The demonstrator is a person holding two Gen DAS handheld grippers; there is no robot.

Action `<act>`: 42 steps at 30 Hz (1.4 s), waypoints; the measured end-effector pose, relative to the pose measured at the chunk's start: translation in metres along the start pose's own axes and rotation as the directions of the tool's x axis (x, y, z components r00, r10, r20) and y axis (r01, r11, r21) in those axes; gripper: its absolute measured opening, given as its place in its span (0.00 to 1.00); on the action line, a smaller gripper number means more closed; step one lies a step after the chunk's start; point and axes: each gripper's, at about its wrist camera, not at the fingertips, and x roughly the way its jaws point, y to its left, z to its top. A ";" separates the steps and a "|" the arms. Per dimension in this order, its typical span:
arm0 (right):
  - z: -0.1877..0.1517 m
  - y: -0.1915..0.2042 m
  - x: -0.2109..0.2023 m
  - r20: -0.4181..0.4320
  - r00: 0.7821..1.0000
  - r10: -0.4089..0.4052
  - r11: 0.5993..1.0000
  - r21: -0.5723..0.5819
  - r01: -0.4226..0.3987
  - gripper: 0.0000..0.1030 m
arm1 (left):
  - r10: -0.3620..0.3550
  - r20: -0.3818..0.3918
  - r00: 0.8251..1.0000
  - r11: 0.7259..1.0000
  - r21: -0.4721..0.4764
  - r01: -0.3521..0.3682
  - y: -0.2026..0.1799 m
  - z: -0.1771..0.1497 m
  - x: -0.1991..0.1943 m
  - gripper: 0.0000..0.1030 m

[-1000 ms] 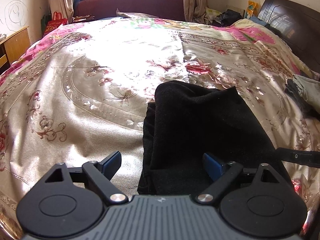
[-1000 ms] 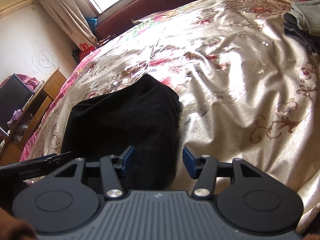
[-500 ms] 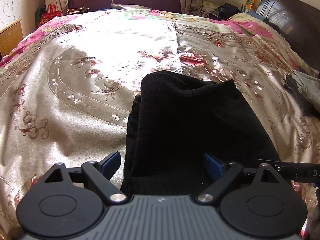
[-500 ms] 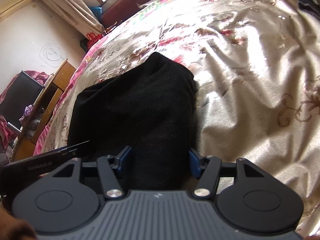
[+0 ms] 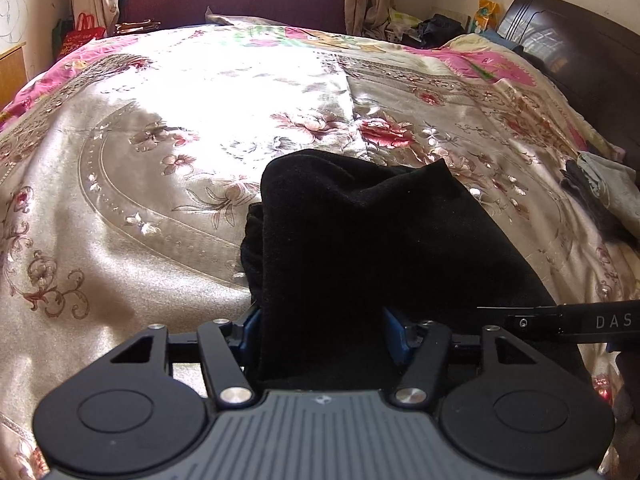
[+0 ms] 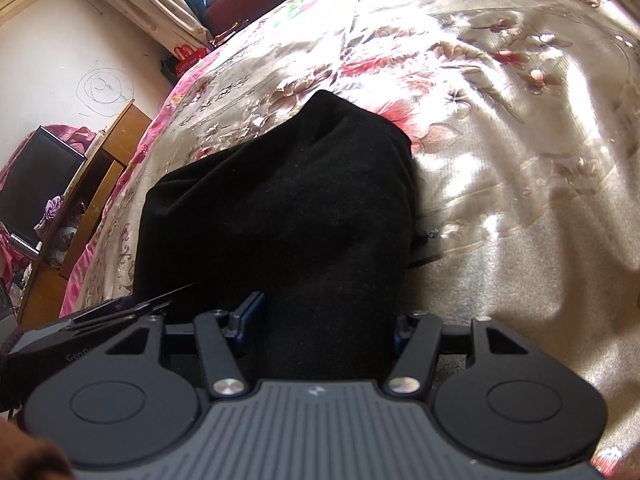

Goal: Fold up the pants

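The black pants [image 5: 360, 240] lie folded in a thick bundle on the floral satin bedspread [image 5: 160, 160]. My left gripper [image 5: 324, 338] straddles the near left part of the bundle, with the cloth filling the gap between its blue fingers [image 5: 250, 330]. My right gripper [image 6: 326, 326] straddles the near right part of the pants [image 6: 280, 208] the same way, its blue fingers [image 6: 248, 316] against the cloth. Each gripper's side shows at the edge of the other's view.
A pile of grey and dark clothes [image 5: 600, 196] lies at the bed's right side by the dark headboard [image 5: 580, 48]. A maroon sofa [image 5: 232, 4] stands beyond the bed. A wooden desk [image 6: 100, 168] with a monitor [image 6: 36, 184] stands left.
Both grippers have moved forward over the near edge of the pants and narrowed; the cloth now fills the space between the fingers of each. The bundle sits closer in both views.
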 end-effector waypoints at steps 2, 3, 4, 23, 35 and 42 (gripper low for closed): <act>0.005 0.008 0.005 -0.006 1.000 0.003 1.000 -0.015 -0.003 0.56 | 0.011 0.003 1.000 1.000 -0.007 -0.011 0.007 0.002 0.000 0.70; 0.007 0.012 0.009 -0.010 1.000 0.001 1.000 -0.027 -0.001 0.56 | 0.016 0.006 1.000 1.000 -0.013 -0.016 0.012 0.003 -0.001 0.70; 0.010 0.017 0.015 -0.015 1.000 -0.004 0.999 -0.043 0.004 0.56 | 0.022 0.010 1.000 1.000 -0.021 -0.021 0.019 0.003 -0.002 0.70; 0.016 0.209 0.160 -0.160 0.986 0.048 0.944 -0.316 -0.098 0.57 | 0.257 0.021 0.966 0.958 -0.135 -0.252 0.213 0.010 -0.030 0.74; 0.003 0.203 0.113 -0.035 0.999 -0.005 0.956 -0.295 -0.005 0.61 | 0.320 0.048 0.946 0.943 -0.117 -0.313 0.195 -0.001 -0.061 0.81; -0.010 0.216 0.074 0.029 0.999 0.015 0.936 -0.351 -0.004 0.65 | 0.310 0.080 0.947 0.943 -0.149 -0.296 0.160 -0.009 -0.086 0.91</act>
